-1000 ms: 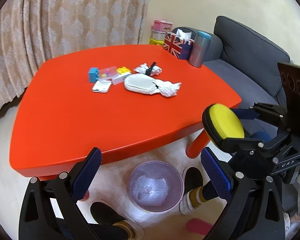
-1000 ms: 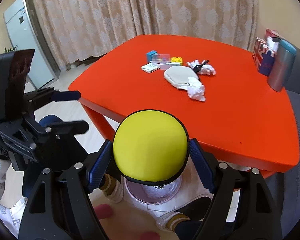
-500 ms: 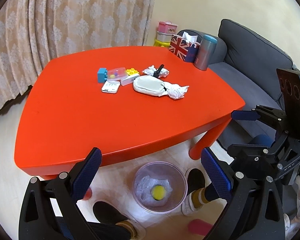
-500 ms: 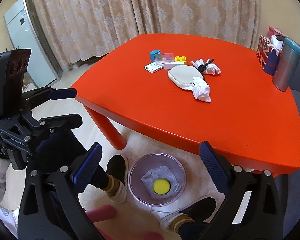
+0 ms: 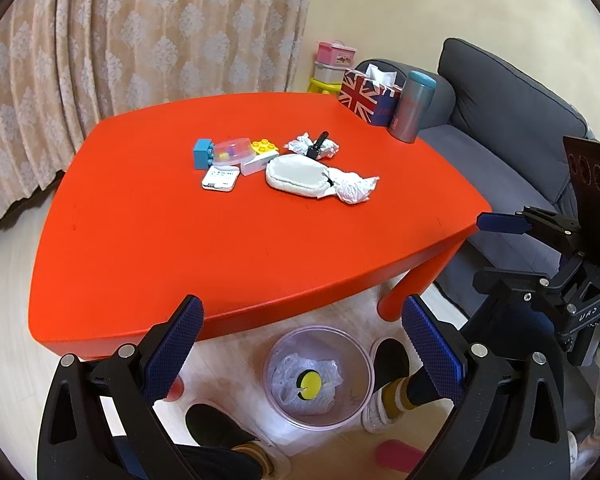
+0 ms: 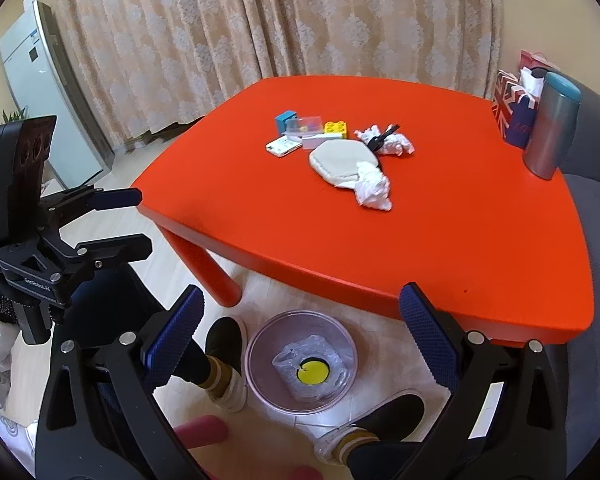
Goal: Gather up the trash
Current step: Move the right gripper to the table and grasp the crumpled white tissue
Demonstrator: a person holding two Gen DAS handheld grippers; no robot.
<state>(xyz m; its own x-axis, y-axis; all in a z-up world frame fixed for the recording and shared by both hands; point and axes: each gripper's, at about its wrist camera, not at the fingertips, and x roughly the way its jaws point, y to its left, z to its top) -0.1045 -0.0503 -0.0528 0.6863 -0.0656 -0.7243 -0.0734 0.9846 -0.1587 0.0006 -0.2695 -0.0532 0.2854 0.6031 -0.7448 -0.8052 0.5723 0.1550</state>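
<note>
Yellow case (image 6: 311,372) sits in the bin (image 6: 260,332), both grippers gaping empty above it; rushing to the table's tissue (image 6: 374,190) risks snagging the pouch (image 6: 338,162).

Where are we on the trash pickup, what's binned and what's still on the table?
Done: the yellow round case lies in the bin on the floor. In hand: nothing; the right claw has just opened and is empty, and so is the left claw. Left: two crumpled tissues on the red table.
</note>
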